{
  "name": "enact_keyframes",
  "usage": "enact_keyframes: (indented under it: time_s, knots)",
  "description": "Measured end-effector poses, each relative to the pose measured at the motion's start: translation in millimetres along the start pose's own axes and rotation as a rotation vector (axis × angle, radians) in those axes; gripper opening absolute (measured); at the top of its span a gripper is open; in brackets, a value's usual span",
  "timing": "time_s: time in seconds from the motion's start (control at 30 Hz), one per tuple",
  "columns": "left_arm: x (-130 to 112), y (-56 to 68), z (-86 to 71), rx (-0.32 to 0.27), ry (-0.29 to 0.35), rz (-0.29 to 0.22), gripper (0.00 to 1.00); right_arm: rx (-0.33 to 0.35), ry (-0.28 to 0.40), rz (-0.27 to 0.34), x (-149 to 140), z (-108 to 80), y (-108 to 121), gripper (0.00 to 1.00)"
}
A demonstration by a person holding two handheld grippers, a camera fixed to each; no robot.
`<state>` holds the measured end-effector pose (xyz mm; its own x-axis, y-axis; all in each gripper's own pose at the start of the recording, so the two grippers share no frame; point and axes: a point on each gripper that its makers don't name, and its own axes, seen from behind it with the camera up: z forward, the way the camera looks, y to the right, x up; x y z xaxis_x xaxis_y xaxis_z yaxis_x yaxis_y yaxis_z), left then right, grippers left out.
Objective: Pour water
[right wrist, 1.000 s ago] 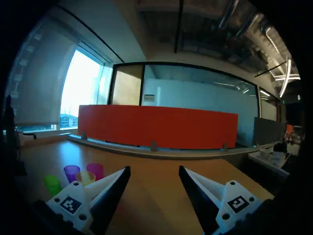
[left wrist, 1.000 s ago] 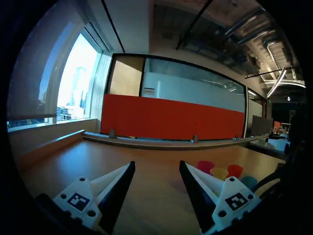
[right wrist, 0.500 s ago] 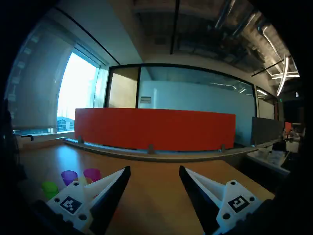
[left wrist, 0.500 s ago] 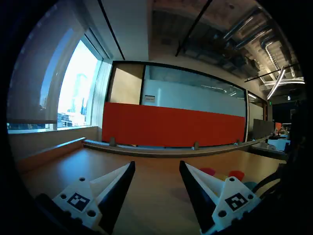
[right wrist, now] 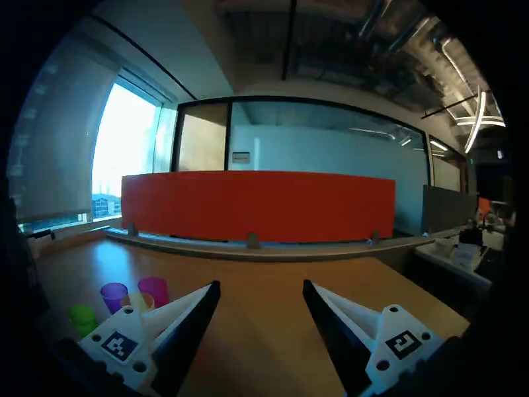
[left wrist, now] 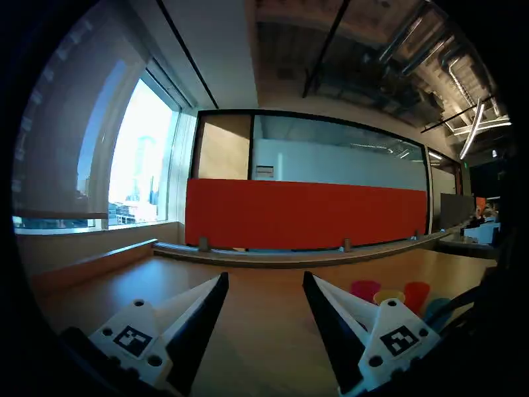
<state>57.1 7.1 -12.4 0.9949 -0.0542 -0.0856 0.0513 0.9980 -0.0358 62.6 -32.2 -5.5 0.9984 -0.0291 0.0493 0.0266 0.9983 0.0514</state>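
Wooden worktop (left wrist: pixel 264 337) lies beneath the left gripper (left wrist: pixel 264 276) and right gripper (right wrist: pixel 261 284); both sets of fingers (left wrist: pixel 198 311) are spread wide and empty, with cups (right wrist: pixel 156 288) nearby.

We see a wooden table (left wrist: pixel 264 301), small cups standing close together on it, pink cup (left wrist: pixel 365 289), yellow cup (left wrist: pixel 389 296), red cup (left wrist: pixel 416 296), blue cup (left wrist: pixel 434 308), and in the right gripper view a green cup (right wrist: pixel 82 318), purple cup (right wrist: pixel 114 296).
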Motion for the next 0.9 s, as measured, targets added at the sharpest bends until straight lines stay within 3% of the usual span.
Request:
enact_keyframes:
  time_s: [0.2,0.5,0.9]
  knots:
    - [-11,-3.9,2.9,0.008,-0.002,-0.015,0.83,-0.015,-0.015,-0.001,0,1.4,0,0.96]
    - [-23,-12.7,0.1,0.022,0.003,0.008,0.83,-0.013,-0.037,0.018,-8,4.4,-8,0.96]
    - [-37,-13.7,-1.6,0.033,-0.010,0.011,0.83,-0.012,-0.039,0.022,-7,3.0,-11,0.96]
